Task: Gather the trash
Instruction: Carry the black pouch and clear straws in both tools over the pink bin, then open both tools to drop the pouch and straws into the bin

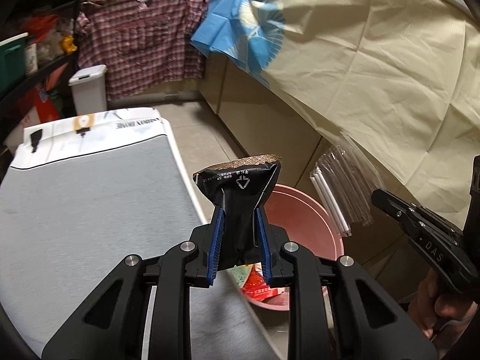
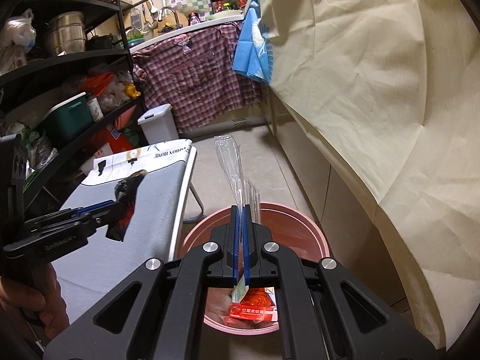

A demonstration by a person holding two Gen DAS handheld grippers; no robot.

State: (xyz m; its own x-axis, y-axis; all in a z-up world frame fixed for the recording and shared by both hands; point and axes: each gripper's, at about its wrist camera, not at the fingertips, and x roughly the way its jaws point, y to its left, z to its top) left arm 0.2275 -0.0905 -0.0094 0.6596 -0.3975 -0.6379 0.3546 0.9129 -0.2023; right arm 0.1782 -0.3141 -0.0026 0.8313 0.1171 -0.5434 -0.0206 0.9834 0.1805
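The left hand-held gripper (image 1: 240, 237) pinches a light, crinkly black wrapper (image 1: 240, 192) beside the tabletop (image 1: 90, 210) edge; the right hand-held gripper (image 2: 241, 240) clamps a flimsy, probably slippery clear sleeve (image 2: 229, 165) above the pink bin (image 2: 312, 234).

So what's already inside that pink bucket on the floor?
Inside the pink bucket lie a red printed packet and a pale greenish paper scrap. The right gripper and its black frame cover much of the opening, so whatever else lies there cannot be seen.
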